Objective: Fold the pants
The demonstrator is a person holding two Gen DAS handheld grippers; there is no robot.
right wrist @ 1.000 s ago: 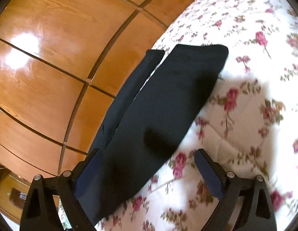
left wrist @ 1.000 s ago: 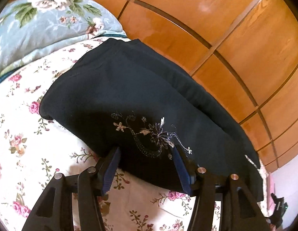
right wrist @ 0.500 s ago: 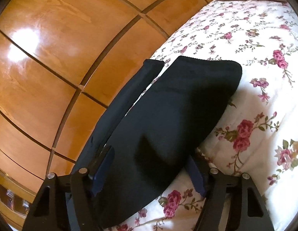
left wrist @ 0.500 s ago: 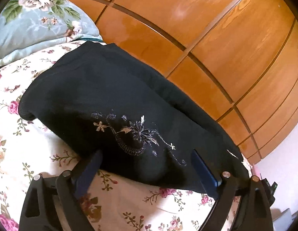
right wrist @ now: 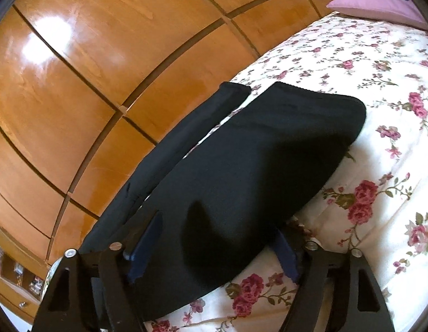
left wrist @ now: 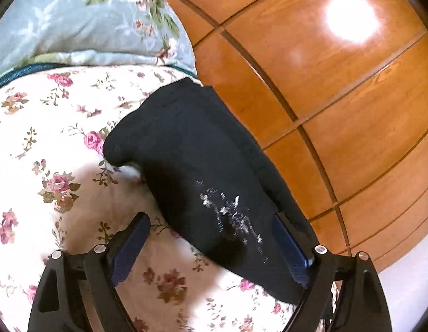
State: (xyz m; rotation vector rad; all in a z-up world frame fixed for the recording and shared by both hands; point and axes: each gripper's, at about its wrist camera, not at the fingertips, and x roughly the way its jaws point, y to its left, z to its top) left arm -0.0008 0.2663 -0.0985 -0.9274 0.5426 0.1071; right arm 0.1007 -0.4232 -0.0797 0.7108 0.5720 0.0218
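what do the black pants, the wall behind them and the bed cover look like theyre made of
Black pants: soft matte knit or fleece-like cloth, it seems; no sheen, limp folds, silvery embroidery.
Wall panels: glossy varnished wood or wood-look laminate; visible grain, bright light reflection.
Bed cover: printed woven fabric, probably cotton; matte, rose pattern, slightly puffy.

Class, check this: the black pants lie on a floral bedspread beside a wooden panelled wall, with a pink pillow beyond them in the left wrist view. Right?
Not quite. In the left wrist view the pillow beyond the black pants is light blue with flowers, not pink. The floral bedspread and wooden panelled wall are right.
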